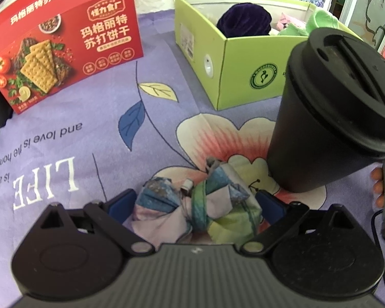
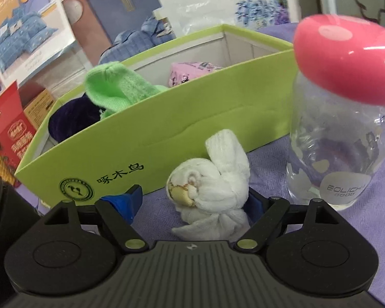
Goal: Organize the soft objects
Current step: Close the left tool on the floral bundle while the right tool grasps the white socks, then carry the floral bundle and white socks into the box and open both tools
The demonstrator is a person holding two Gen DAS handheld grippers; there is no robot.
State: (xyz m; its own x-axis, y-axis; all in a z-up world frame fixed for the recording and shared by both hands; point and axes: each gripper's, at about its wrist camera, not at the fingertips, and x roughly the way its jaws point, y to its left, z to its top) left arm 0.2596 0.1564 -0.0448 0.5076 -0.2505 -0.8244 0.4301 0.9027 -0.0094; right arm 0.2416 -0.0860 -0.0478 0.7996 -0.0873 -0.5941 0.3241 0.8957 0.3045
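Observation:
A knotted multicoloured cloth bundle (image 1: 195,210) lies on the purple sheet between the blue pads of my left gripper (image 1: 196,209); the pads touch its sides. A knotted white towel bundle (image 2: 213,187) lies between the pads of my right gripper (image 2: 195,200); the left pad stands apart from it, the right pad is against it. A lime-green box (image 1: 243,64) (image 2: 146,138) holds a dark purple cloth (image 1: 243,20) (image 2: 71,123), a green knit piece (image 2: 115,87) and a pink item (image 2: 192,70).
A black lidded cup (image 1: 328,113) stands right of the left gripper, close to the box. A clear bottle with a pink cap (image 2: 338,128) stands right of the white bundle. A red cracker box (image 1: 61,46) stands at far left.

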